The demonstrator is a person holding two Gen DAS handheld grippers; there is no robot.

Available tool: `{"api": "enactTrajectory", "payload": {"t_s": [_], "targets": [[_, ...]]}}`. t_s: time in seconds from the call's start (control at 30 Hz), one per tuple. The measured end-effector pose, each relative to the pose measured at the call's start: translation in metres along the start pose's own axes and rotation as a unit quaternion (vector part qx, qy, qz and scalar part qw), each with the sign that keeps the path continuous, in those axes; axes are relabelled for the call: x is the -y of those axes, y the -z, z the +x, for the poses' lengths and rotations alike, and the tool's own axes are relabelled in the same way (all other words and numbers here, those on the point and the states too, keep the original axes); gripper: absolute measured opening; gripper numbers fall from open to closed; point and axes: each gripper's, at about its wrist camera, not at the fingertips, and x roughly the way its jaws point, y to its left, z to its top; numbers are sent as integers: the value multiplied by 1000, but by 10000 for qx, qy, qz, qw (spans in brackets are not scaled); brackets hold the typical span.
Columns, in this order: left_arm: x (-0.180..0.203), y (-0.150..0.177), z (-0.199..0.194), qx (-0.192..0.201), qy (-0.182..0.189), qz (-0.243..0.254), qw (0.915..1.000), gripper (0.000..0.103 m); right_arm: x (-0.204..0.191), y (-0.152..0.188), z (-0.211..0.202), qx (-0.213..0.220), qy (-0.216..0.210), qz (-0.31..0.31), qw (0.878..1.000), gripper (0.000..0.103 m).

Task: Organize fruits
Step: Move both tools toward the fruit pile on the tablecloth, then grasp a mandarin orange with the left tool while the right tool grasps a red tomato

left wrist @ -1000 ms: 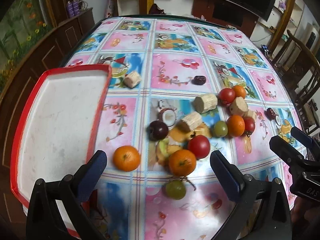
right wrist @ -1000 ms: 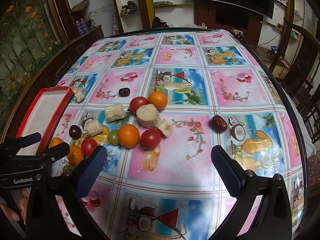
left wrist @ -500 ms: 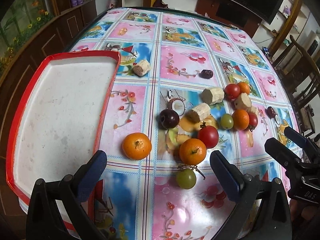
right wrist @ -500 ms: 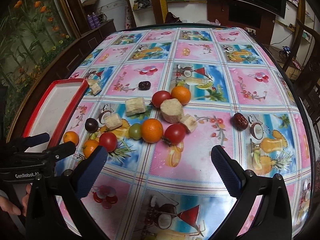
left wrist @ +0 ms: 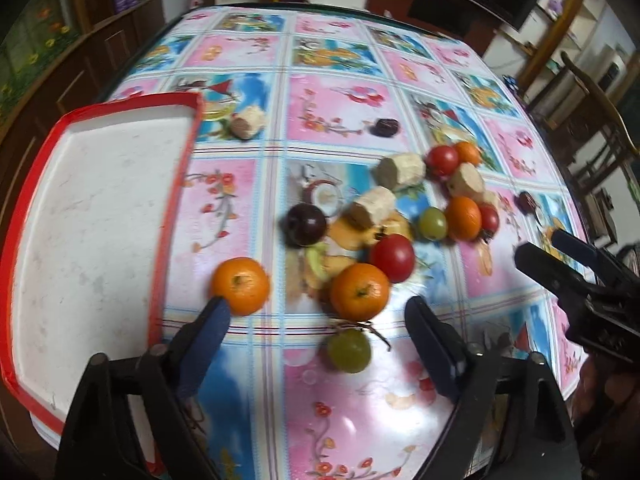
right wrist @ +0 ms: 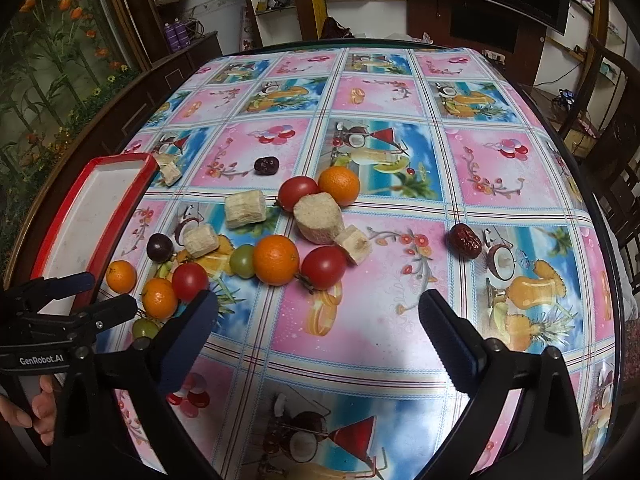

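Note:
Loose fruit lies on the patterned tablecloth. My left gripper [left wrist: 316, 312] hovers over the near cluster with its jaws closing. A green grape [left wrist: 348, 350] lies between its fingers, untouched. An orange [left wrist: 359, 292] and a tomato [left wrist: 392, 258] sit just ahead, and another orange [left wrist: 240, 286] is by the left fingertip. My right gripper [right wrist: 318, 302] is also closing slightly over bare cloth, just short of a tomato [right wrist: 323, 267] and an orange [right wrist: 276, 260]. The white tray with a red rim [left wrist: 172, 184] lies at the left and holds nothing.
Further out lie beige cut chunks [right wrist: 245, 208], a dark plum [right wrist: 159, 247], dates [right wrist: 465, 241] and another orange [right wrist: 339, 185]. The table's dark edge [right wrist: 600, 240] curves at the right, with wooden chairs beyond it. A hand [right wrist: 38, 408] holds the left gripper.
The left gripper's fingers have drawn closer together and that view has tilted down nearer to the fruit. The right gripper's fingers have narrowed slightly. No fruit has moved.

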Motion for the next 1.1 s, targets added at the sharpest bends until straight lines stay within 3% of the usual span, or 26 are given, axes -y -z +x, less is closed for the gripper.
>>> {"api": "enactTrajectory", "payload": {"t_s": [0.13,0.3,0.43,0.7,0.77,0.83,1.1], "targets": [[13,0,11,-111,111,317,9994,62,3,-1,9,-176,-71,14,9998,81],[26,-1,28,-378,34,761,9964,40,5,-7,24,-290,18,-69,9996,73],[28,-3,33,-349,31,796,9962,36,6,-11,38,-507,62,-182,9985,59],[28,-6,36,-288,59,776,9965,36,3,-19,48,-516,-13,-319,9982,55],[28,-7,36,-294,76,776,9965,36,2,-21,48,-495,-92,-308,9983,46],[27,-7,36,-303,111,768,9965,36,1,-22,47,-493,-110,-328,9982,30],[28,-9,37,-295,167,809,9961,36,4,-20,47,-459,-222,-243,9984,30]]}}
